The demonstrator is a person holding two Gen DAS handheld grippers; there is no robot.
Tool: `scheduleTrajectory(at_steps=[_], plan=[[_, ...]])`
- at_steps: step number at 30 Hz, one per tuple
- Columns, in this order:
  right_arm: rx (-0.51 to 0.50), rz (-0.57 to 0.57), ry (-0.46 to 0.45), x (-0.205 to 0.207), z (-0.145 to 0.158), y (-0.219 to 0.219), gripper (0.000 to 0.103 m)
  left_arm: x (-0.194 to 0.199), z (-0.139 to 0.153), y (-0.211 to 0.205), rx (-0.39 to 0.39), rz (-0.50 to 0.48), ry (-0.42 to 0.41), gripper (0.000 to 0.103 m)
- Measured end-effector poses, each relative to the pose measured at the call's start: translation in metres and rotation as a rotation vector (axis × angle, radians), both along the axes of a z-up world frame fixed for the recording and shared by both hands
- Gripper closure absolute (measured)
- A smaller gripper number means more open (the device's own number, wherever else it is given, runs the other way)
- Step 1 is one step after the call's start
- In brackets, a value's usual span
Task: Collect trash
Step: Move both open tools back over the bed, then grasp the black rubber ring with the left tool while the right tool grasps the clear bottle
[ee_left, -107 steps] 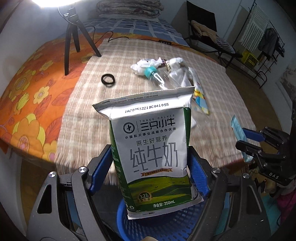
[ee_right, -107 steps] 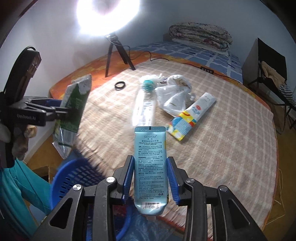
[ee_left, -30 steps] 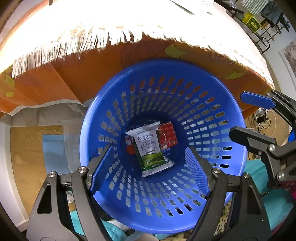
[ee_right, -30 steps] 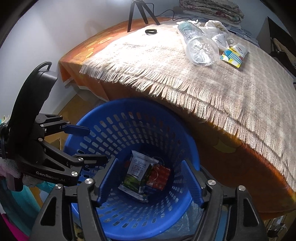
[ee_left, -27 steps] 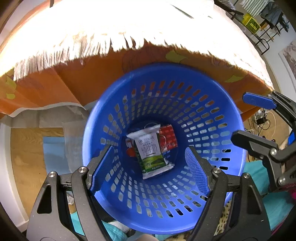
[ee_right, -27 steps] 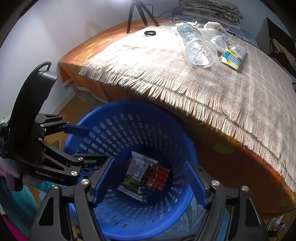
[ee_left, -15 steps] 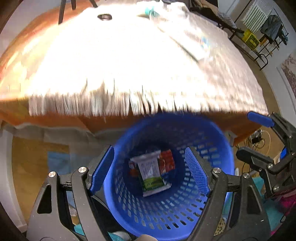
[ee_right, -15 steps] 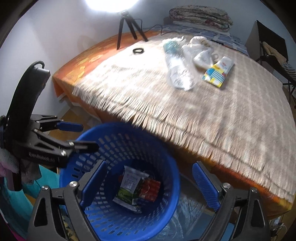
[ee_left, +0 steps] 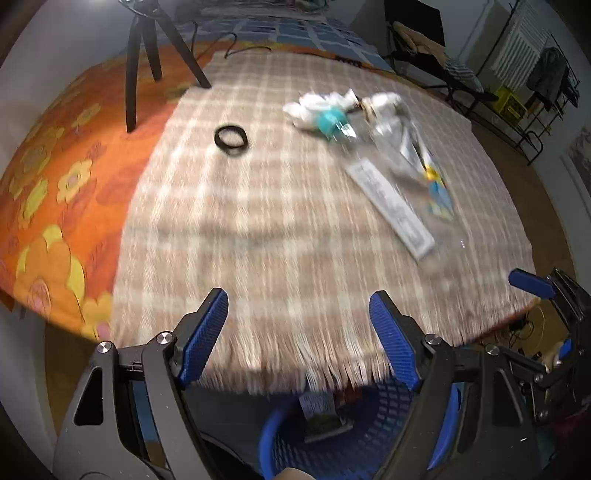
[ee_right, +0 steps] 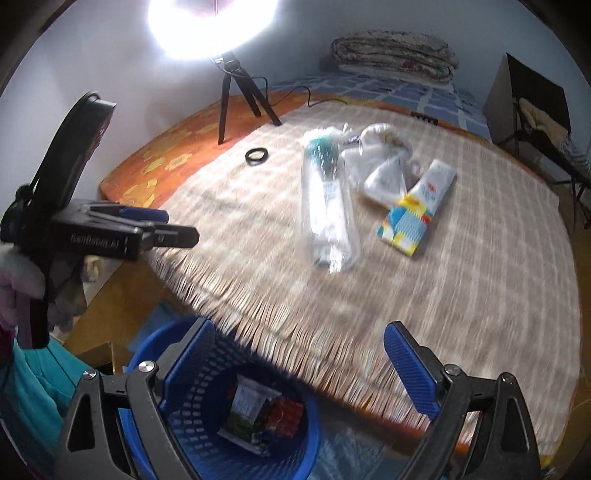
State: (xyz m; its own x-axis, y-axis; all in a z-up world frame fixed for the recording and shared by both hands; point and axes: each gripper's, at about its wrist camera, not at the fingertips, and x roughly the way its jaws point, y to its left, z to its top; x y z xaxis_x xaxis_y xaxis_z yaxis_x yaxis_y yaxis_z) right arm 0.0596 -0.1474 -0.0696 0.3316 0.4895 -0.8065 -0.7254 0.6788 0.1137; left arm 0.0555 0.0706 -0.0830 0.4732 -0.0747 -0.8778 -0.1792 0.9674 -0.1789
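My left gripper [ee_left: 298,306] is open and empty above the fringed front edge of the table. My right gripper [ee_right: 300,343] is also open and empty, with wide jaws. Below the edge stands a blue basket [ee_right: 147,349] [ee_left: 266,443] holding a green-and-white milk pouch [ee_right: 246,411] [ee_left: 320,410] and a red packet [ee_right: 285,417]. On the checked cloth lie a clear bottle [ee_right: 328,210] [ee_left: 391,206] with a teal cap, a crumpled white bag [ee_right: 384,166] [ee_left: 314,107] and a colourful tube [ee_right: 417,210] [ee_left: 437,186]. In the right wrist view my left gripper [ee_right: 173,225] shows at the left.
A black ring [ee_left: 231,137] [ee_right: 256,155] lies on the cloth near a tripod [ee_left: 147,55] [ee_right: 229,92] that carries a bright ring light [ee_right: 210,22]. An orange flowered sheet [ee_left: 48,192] covers the left side. A chair and racks stand at the far right.
Both grippers rose from over the basket and tipped up toward the table top. The right jaws stand wider. The milk pouch and the tube they held earlier are gone from them.
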Motion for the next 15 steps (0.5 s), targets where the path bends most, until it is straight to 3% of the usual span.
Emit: scheduleTrajectory(at_steps=[15], plan=[[0.015, 0.0, 0.006, 0.065, 0.013, 0.027, 0.008, 0.071, 0.014, 0.038, 0.018, 0.072, -0.042, 0.022]])
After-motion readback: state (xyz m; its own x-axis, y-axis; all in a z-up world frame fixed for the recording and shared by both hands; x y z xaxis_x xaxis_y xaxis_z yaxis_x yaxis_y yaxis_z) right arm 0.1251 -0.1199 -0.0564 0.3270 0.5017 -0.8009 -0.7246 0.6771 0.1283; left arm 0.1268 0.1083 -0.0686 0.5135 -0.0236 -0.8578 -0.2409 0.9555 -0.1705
